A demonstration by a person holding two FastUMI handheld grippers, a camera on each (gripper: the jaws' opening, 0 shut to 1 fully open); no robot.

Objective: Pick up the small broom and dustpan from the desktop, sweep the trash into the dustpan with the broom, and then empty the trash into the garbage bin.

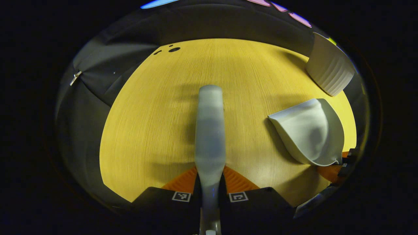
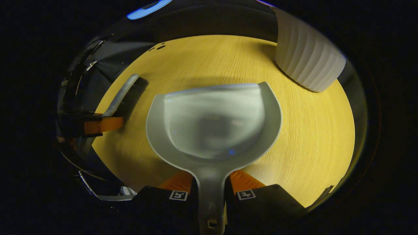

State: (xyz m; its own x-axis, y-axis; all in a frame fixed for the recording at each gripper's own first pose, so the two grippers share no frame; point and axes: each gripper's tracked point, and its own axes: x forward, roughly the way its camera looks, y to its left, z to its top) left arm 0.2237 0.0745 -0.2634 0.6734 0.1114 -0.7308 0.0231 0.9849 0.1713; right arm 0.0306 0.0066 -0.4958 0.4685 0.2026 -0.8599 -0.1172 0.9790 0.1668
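My left gripper [image 1: 210,178] is shut on the handle of the small grey broom [image 1: 210,130], which points forward over the yellow wooden desktop [image 1: 156,107]. My right gripper [image 2: 210,184] is shut on the handle of the grey dustpan [image 2: 212,124], held above the desktop with its pan looking empty. In the left gripper view the dustpan [image 1: 308,130] hangs to the right with the right gripper [image 1: 339,168] behind it. In the right gripper view the broom [image 2: 125,94] with its dark bristles and the left gripper [image 2: 104,124] show at the left. A white ribbed garbage bin [image 2: 307,55] stands at the far right.
The garbage bin [image 1: 329,67] sits at the desktop's far right corner. Small dark holes [image 1: 173,49] mark the desktop's far edge. Black cloth walls close the booth behind and to the left. A metal clip [image 1: 75,77] hangs on the left cloth.
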